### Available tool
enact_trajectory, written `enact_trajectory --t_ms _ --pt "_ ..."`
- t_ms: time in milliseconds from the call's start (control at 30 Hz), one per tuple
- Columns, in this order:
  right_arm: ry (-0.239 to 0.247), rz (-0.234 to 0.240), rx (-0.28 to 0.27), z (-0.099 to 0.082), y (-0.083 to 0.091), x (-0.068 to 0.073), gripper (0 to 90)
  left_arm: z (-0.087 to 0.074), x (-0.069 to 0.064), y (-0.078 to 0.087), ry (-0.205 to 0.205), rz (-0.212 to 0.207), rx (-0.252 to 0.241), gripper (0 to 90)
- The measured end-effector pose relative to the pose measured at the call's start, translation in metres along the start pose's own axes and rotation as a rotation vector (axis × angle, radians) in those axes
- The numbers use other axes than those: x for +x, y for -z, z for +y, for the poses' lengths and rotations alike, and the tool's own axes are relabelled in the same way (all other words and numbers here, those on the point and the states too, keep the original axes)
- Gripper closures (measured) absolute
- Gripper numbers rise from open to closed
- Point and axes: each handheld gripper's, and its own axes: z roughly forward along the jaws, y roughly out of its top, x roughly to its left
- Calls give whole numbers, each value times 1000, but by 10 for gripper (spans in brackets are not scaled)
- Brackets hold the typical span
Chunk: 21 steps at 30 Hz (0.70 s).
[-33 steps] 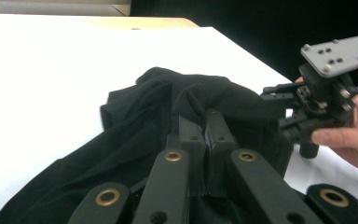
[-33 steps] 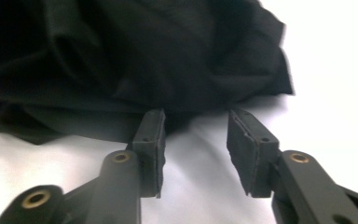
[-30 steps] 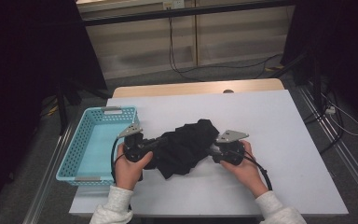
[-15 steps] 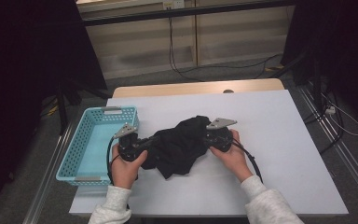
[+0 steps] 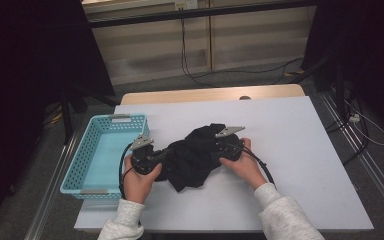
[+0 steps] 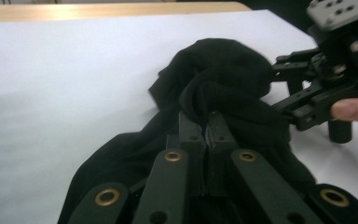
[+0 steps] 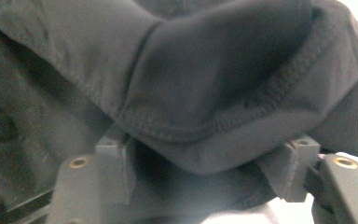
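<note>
A crumpled black cloth [image 5: 192, 157] lies on the white table [image 5: 300, 150] between my two grippers. My left gripper [image 5: 166, 158] is at its left end, jaws shut on a fold of the cloth [image 6: 223, 70]; in the left gripper view the left gripper [image 6: 206, 125] pinches the fabric tight. My right gripper [image 5: 211, 149] reaches into the cloth's right side. Its jaws have just been opening. In the right gripper view the right gripper [image 7: 205, 161] stands wide, with a hemmed fold of the cloth [image 7: 205, 84] bulging loosely between the jaws.
A light blue plastic basket [image 5: 125, 119] stands on the table's left part, close to my left hand. Bare white table stretches to the right and behind the cloth. Dark floor with cables lies beyond the far edge.
My right gripper has moved left and a little farther back, pushing the cloth's right end into a tighter bunch. The left gripper has kept its place and its grip.
</note>
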Motion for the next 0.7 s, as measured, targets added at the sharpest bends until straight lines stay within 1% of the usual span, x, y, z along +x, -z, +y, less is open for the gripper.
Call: enact_trajectory --t_ms 33,67,100,133,167,200,233,267,300,367,500,533,567,600,633,667,700 --pt "0 10 3 0 1 1 477 0 -1 0 1 -6 2 881" --pt "1 34 12 -1 4 1 630 -1 -1 0 0 -7 3 881" --pt "-2 62 22 -1 7 1 740 -1 -1 -1 3 -13 3 881" --pt "53 46 49 -5 15 1 841 -2 -1 -2 3 -21 8 881" --pt "53 46 49 -5 15 1 841 -3 -2 -2 8 -29 10 881" --pt "56 63 55 -13 27 0 849 -4 -3 -4 7 -41 14 881" --pt "56 63 55 -13 27 0 849 -5 -4 -5 9 -52 21 881" --pt "61 63 56 -17 34 0 852 -6 -6 -8 7 -62 21 881" --pt "59 72 59 -22 42 0 853 -7 -8 -10 6 -69 25 881" --pt "62 80 58 -32 61 -1 855 -9 -12 -15 9 -98 40 880" --pt "40 136 59 -58 96 -2 856 -13 -27 -27 -3 -156 72 880" --pt "28 147 57 -69 109 -2 852 -15 -31 -31 -12 -162 87 880" --pt "28 147 57 -69 109 -2 852 -18 -34 -35 -23 -162 100 880" --pt "12 156 59 -74 114 -3 847 -20 -36 -39 -23 -165 113 880" --pt "2 153 56 -76 118 -4 828 -22 -37 -43 -22 -166 121 880" --pt "-9 141 44 -78 121 -5 803 -24 -38 -45 -25 -163 124 880" --pt "-19 141 28 -78 123 -6 784 -25 -38 -46 -18 -162 123 880"
